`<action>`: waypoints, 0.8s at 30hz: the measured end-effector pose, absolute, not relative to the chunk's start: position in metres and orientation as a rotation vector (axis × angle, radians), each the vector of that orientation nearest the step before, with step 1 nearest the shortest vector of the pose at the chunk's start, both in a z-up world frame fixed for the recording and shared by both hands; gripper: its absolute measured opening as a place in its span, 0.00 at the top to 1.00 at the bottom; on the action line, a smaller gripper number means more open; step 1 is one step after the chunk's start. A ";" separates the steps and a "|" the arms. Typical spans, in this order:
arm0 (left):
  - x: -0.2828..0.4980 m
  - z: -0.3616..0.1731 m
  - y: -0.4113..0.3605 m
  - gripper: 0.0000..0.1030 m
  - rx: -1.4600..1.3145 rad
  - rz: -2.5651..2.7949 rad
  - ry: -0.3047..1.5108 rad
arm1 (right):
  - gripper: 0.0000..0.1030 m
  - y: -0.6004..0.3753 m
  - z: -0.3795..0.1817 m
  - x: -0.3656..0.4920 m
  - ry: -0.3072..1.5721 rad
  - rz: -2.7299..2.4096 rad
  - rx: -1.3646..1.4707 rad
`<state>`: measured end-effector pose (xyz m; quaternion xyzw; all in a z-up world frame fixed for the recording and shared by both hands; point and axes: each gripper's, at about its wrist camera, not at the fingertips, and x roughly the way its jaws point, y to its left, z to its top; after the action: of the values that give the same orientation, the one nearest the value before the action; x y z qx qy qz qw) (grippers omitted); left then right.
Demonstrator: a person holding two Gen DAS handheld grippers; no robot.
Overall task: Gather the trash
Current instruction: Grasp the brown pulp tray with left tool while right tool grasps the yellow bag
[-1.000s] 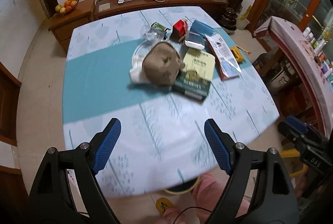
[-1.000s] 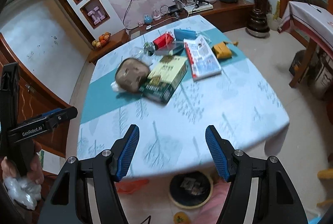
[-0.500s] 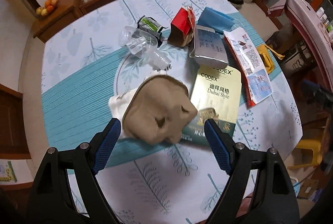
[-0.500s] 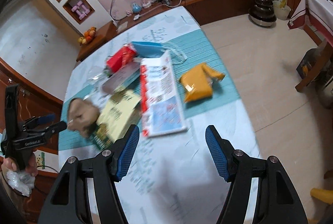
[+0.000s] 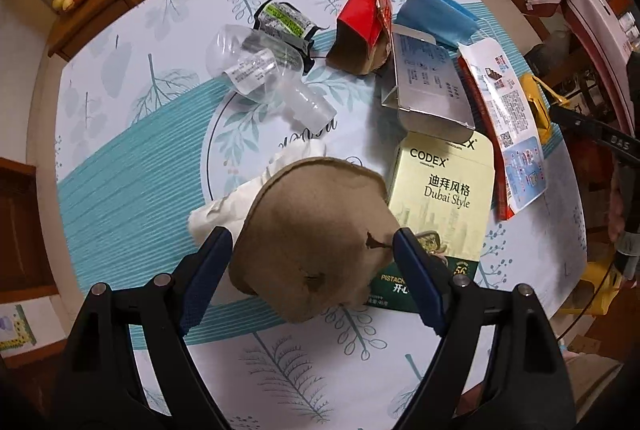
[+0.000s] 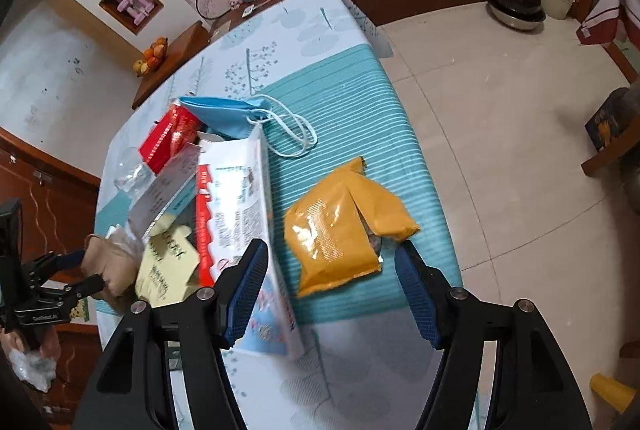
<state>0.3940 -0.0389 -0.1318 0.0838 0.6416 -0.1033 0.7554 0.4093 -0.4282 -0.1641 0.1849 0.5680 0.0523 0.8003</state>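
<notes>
Left gripper (image 5: 312, 250) spread wide around brown pulp tray (image 5: 316, 234), not yet clenched. Right gripper (image 6: 332, 262) also released, above yellow bag (image 6: 344, 226). Risk: tray slipping off, dragging tissue (image 5: 256, 190) or box (image 5: 440, 198).

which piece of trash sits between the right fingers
The yellow snack wrapper, lying on the teal stripe between the open right gripper fingers; the red-and-white pouch lies left of them.

right gripper (image 6: 331, 276) hanging open over yellow packet (image 6: 344, 226) | packet lying on teal table stripe (image 6: 340, 102) | white-red pouch (image 6: 236, 206) lying just left of packet
</notes>
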 end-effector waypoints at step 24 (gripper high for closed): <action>0.377 -0.120 -0.016 0.87 -0.154 -0.161 1.358 | 0.81 -0.379 -0.161 0.418 1.203 0.280 0.283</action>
<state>0.3773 -0.0159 -0.1198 -0.0713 0.6265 -0.0744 0.7726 0.4182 -0.3793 -0.1612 0.1322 0.5621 0.1309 0.8059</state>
